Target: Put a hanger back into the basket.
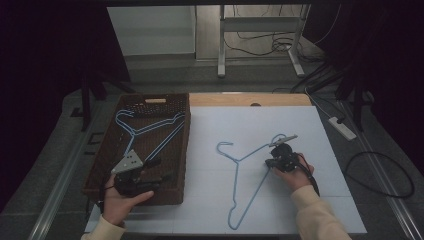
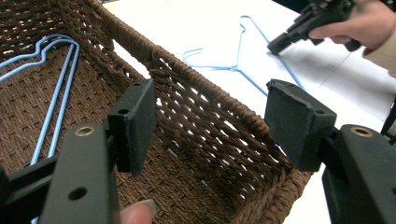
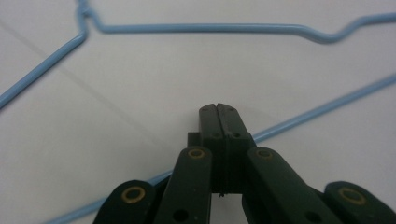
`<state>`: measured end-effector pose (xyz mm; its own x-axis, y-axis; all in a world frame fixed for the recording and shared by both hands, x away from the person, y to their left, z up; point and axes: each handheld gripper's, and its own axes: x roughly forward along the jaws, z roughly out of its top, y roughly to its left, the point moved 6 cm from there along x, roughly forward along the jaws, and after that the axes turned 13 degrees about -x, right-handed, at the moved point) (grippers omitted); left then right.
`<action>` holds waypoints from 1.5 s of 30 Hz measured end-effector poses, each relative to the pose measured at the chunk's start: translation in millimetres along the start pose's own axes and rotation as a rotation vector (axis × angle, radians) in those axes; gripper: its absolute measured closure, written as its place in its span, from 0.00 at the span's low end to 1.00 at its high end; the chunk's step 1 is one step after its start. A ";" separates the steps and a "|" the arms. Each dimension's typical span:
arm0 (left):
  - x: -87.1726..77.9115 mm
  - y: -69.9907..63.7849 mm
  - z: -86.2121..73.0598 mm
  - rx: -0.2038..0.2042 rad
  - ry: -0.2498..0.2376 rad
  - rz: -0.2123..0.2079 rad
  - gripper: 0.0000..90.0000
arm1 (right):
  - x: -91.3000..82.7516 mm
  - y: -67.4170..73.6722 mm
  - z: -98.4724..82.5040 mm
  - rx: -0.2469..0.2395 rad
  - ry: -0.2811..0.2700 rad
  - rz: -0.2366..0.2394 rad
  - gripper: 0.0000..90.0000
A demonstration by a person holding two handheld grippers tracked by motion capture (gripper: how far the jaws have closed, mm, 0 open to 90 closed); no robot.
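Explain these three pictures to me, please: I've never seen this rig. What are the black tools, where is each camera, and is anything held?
A person at a table holds a handheld two-jaw tool in each hand. The high view looks down from above: the left gripper sits at the wicker basket, the right gripper over the white table surface. The other two pictures come from cameras riding on the grippers, looking along their black jaws. In the left gripper view its jaws stand wide apart on either side of the basket's wall, pressing nothing. In the right gripper view the jaws are shut, right at the wire of a blue hanger on the table; whether they pinch it I cannot tell. Blue hangers in the basket lie flat.
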<state>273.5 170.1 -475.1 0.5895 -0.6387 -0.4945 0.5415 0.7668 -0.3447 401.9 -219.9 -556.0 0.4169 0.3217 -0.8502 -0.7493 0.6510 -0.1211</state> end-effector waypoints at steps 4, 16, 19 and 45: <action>1.4 -1.2 -0.3 0.001 0.002 0.000 0.39 | -11.6 3.7 -17.5 0.035 -0.001 0.006 1.00; 3.1 -3.2 -0.7 0.004 0.006 -0.003 0.39 | -35.0 15.5 -53.9 0.098 -0.022 0.027 1.00; 3.1 -4.2 -0.5 0.007 0.005 -0.004 0.39 | -37.5 16.9 -57.9 0.104 -0.023 0.026 1.00; 5.0 -6.4 -0.6 0.019 -0.003 -0.010 0.39 | -12.5 2.3 41.7 0.000 -0.199 0.062 0.54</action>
<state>272.5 162.1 -475.9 0.5860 -0.6465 -0.4885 0.5589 0.7590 -0.3340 416.4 -193.7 -524.3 0.4631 0.4909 -0.7380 -0.7768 0.6258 -0.0711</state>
